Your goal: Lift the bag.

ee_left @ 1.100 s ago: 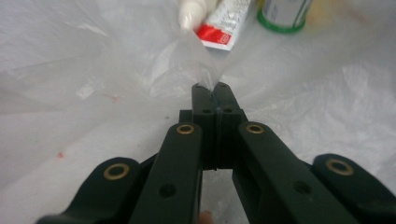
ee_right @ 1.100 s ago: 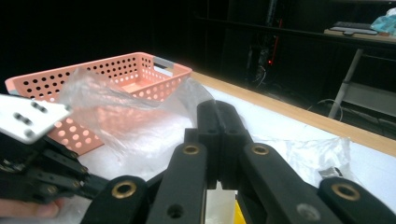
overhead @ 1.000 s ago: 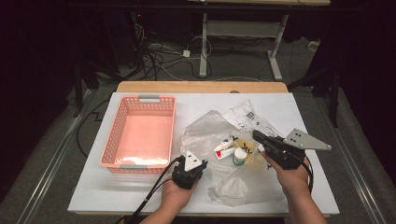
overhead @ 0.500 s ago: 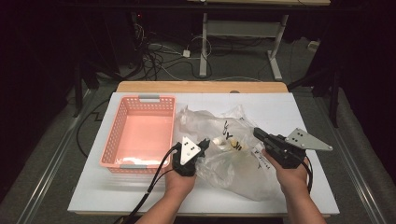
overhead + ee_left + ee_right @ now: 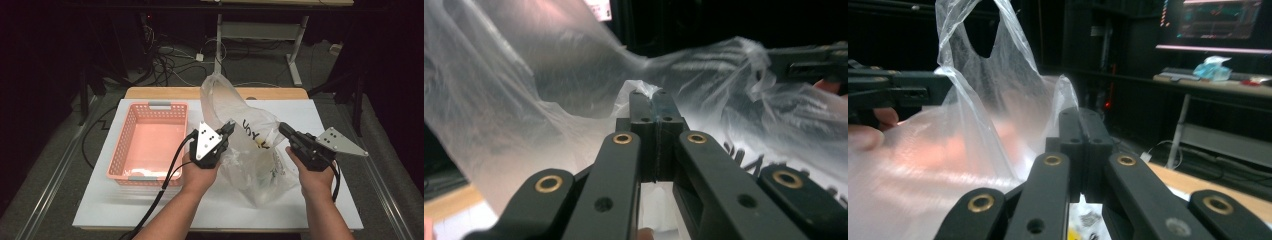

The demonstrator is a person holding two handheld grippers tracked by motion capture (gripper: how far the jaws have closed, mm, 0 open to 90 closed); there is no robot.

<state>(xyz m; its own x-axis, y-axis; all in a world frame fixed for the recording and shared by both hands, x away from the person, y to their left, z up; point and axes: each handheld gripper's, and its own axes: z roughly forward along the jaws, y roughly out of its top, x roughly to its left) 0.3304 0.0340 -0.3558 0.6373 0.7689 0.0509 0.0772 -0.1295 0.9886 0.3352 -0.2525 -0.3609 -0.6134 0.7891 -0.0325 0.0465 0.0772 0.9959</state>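
Observation:
A clear plastic bag [image 5: 235,107] with black lettering hangs above the white table [image 5: 125,205], stretched between both grippers. My left gripper [image 5: 231,125] is shut on the bag's left rim, and in the left gripper view the film bunches at the closed jaws [image 5: 649,97]. My right gripper [image 5: 282,127] is shut on the bag's right rim, its jaws [image 5: 1079,114] pressed together with film [image 5: 978,115] beside them. Small items [image 5: 265,150], one yellowish, sag in the bag's bottom. One handle loop stands up over the far side.
A pink slotted basket [image 5: 150,107] sits on the table left of the bag, close to my left hand. A cable trails from the left gripper across the front of the table. Dark floor, cables and a desk frame lie beyond the far edge.
My left gripper has risen and pulled the bag up off the table. The bag went from lying crumpled to hanging open, with the small items now inside. The right gripper stayed about where it was.

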